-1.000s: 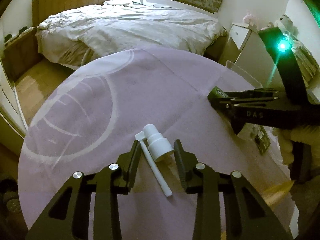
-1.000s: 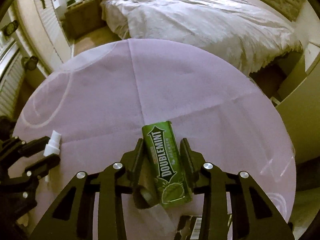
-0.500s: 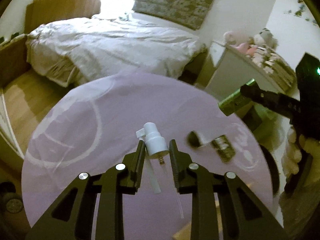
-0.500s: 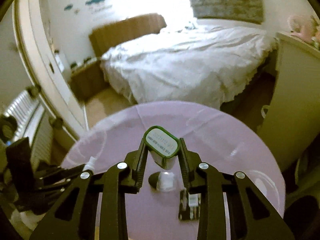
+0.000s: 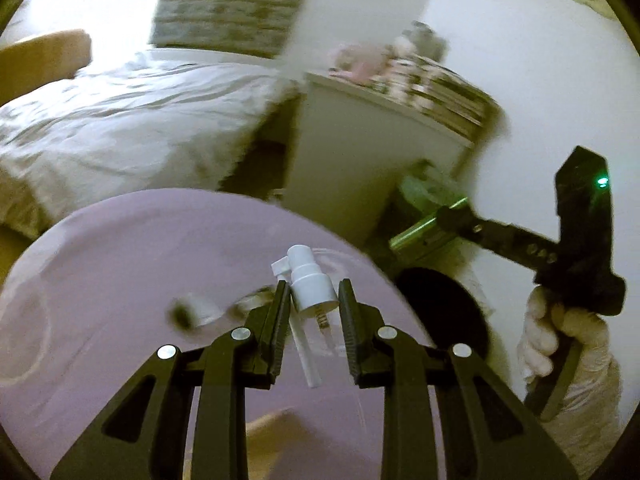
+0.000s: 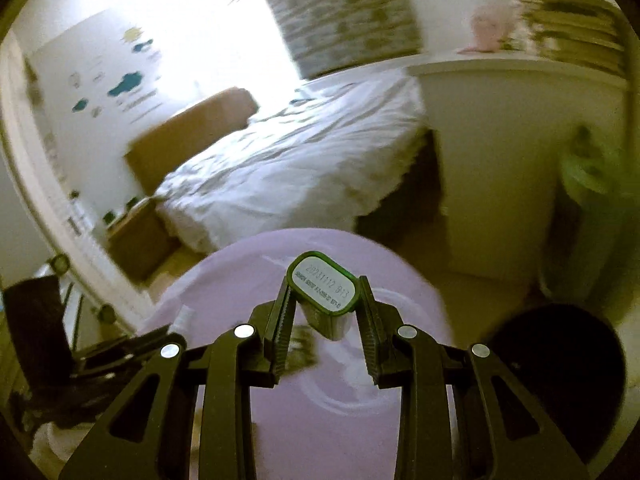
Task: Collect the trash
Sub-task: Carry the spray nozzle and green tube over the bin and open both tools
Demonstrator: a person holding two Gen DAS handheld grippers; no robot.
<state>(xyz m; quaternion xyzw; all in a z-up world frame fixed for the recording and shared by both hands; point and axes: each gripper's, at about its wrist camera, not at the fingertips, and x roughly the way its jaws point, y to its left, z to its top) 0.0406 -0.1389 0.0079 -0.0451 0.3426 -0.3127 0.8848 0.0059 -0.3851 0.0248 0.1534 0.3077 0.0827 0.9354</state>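
Note:
My left gripper (image 5: 314, 300) is shut on a white spray pump head (image 5: 310, 282), lifted above the round purple table (image 5: 160, 248); its thin white tube hangs down between the fingers. My right gripper (image 6: 324, 300) is shut on a green Doublemint gum container (image 6: 322, 290), its printed end facing the camera, held above the table's far part (image 6: 248, 268). In the left wrist view the right gripper (image 5: 444, 216) shows at the right with the green container (image 5: 424, 228), held by a gloved hand (image 5: 560, 340). Blurred small items (image 5: 188, 312) lie on the table.
A black round bin (image 5: 444, 312) (image 6: 560, 376) stands beside the table on the right. Behind are a white cabinet (image 5: 360, 152), a green bag (image 6: 584, 172) and a bed with white bedding (image 5: 120, 120). The left gripper shows dark at the left (image 6: 100, 352).
Both grippers rose off the table with their items and swung right, toward the cabinet and black bin. The left jaws closed on the pump head, which lay loose on the table a second ago.

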